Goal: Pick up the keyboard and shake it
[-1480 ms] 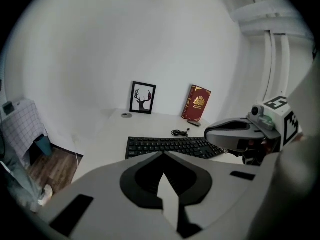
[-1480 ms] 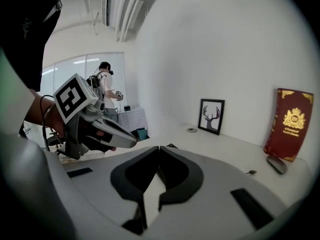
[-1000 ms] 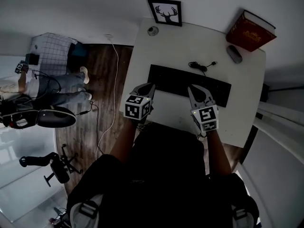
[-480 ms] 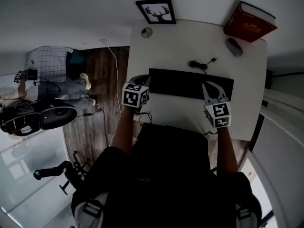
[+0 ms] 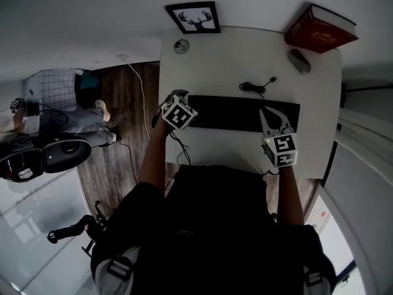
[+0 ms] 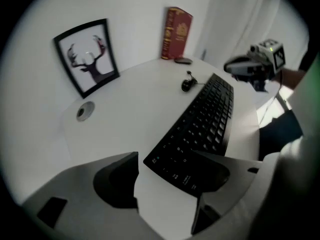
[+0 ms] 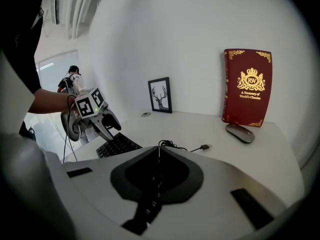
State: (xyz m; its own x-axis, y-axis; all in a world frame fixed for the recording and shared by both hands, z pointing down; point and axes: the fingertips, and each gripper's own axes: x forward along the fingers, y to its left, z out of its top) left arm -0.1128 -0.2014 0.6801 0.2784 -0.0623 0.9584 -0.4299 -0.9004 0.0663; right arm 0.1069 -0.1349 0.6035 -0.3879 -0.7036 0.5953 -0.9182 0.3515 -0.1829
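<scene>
The step in hand seemed to be the taking hold of the keyboard (image 5: 242, 114), which lay flat on the white desk (image 5: 233, 60) in the middle of the head view, not yet lifted. The left gripper (image 6: 165, 158) pointed steeply down at the keyboard's left end. Its jaws had just been opening and stood wide apart, with the near corner of the keyboard between them but no pad pressing on it. The right gripper (image 7: 159, 151) hovered over the keyboard's right part with its jaws closed together and nothing between them; whether its tips touched the keys I could not tell. Next, I judge, the left jaws needed to close on that end, and the right ones to open and take the other end, so that the thin board would rise level before any shaking. Behind the keyboard lay a coiled cable (image 5: 258, 85) and a grey mouse (image 5: 299, 61). A red book (image 5: 319, 32) and a framed deer picture (image 5: 195, 18) stood against the white wall (image 7: 190, 39). At the left of the head view a wooden floor (image 5: 123, 103) showed, where another person (image 5: 61, 112) was.
</scene>
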